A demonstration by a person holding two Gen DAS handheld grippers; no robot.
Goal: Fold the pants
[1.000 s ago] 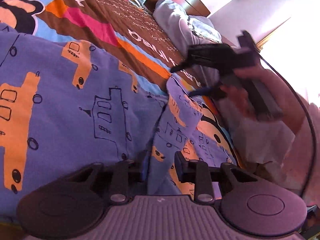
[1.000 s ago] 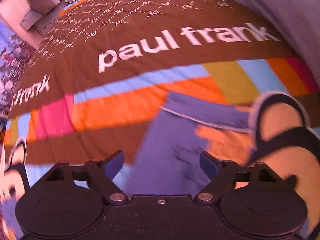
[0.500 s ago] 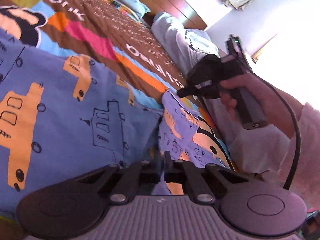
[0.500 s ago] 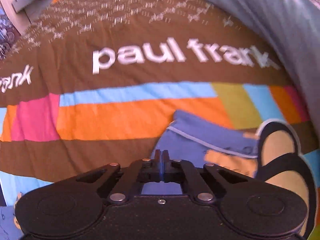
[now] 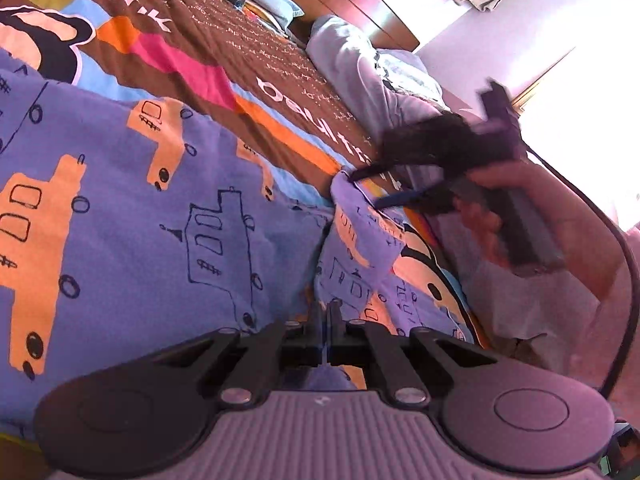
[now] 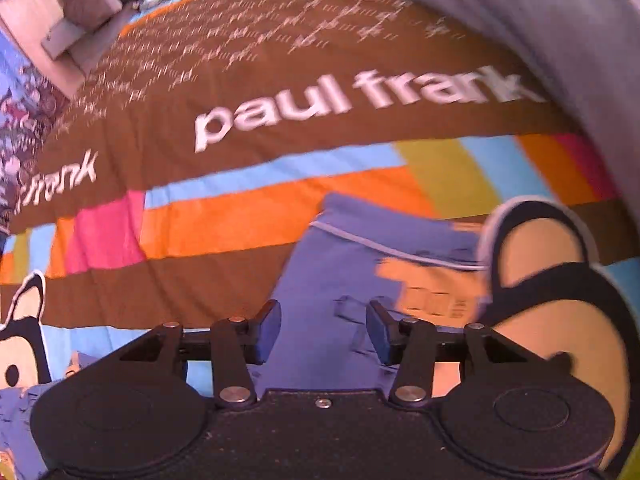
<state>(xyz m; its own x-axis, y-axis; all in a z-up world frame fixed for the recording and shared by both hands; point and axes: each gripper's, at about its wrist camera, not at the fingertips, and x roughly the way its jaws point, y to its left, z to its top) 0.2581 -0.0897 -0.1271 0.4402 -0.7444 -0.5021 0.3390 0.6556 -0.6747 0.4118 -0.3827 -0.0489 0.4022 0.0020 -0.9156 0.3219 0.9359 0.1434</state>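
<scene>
The blue pants (image 5: 120, 220) with orange vehicle prints lie spread on the bed. My left gripper (image 5: 325, 320) is shut on a raised fold of the pants at the near edge. The hemmed end of one leg (image 6: 340, 260) lies on the bedspread under my right gripper (image 6: 324, 328). Its jaws are opening, the blue pads stand apart, and the cloth shows between them without being pressed. In the left wrist view the right gripper (image 5: 366, 190), held in a hand (image 5: 492, 216), hovers at the upturned corner of that leg end.
A brown bedspread (image 6: 280, 60) with white lettering and bright stripes covers the bed. A pale grey-blue pillow or bundle (image 5: 352, 64) lies at its far side by a wooden headboard (image 5: 352, 4). A black cable (image 5: 624, 240) trails from the right gripper.
My left gripper went from open to shut on the pants fold and has stayed so. My right gripper shut at the leg hem, then opened again and shifted slightly.
</scene>
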